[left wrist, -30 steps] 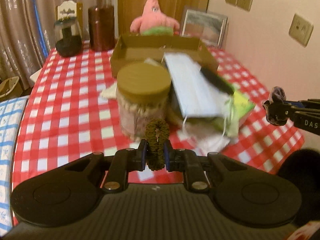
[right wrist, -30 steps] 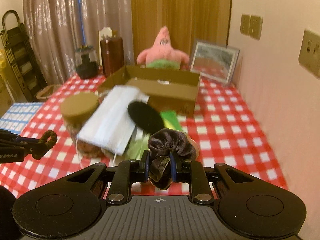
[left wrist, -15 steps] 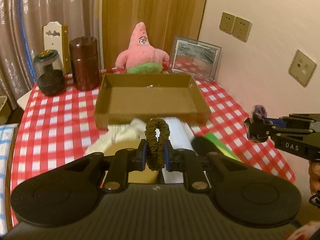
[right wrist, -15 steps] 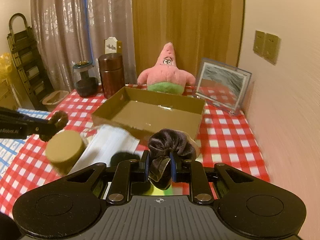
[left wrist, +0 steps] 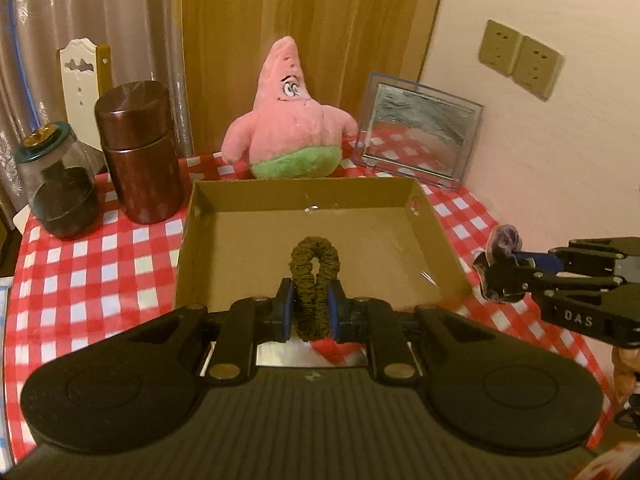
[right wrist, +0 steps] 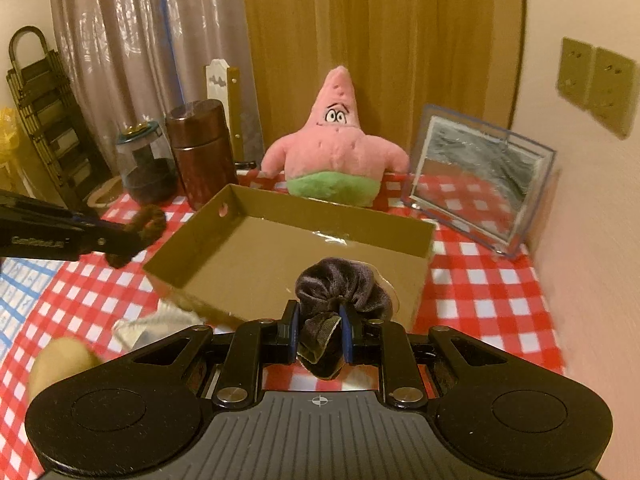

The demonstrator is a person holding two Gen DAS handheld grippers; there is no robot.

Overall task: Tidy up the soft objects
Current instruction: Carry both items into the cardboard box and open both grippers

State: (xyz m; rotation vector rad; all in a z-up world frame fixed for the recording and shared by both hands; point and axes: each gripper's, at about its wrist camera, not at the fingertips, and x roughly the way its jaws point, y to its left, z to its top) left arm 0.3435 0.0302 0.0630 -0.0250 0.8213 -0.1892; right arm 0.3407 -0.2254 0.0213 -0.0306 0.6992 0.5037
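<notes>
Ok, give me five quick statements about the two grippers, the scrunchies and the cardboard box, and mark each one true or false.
1. The left gripper is shut on an olive-brown scrunchie. True.
2. The right gripper is open and holds nothing. False: it is shut on a dark velvet scrunchie.
3. The cardboard box already holds a scrunchie. False: nothing lies in the box; both scrunchies are held in the grippers.
4. A pink starfish plush sits behind the box. True.
5. The brown canister lies on its side. False: it stands upright beside a glass jar.
</notes>
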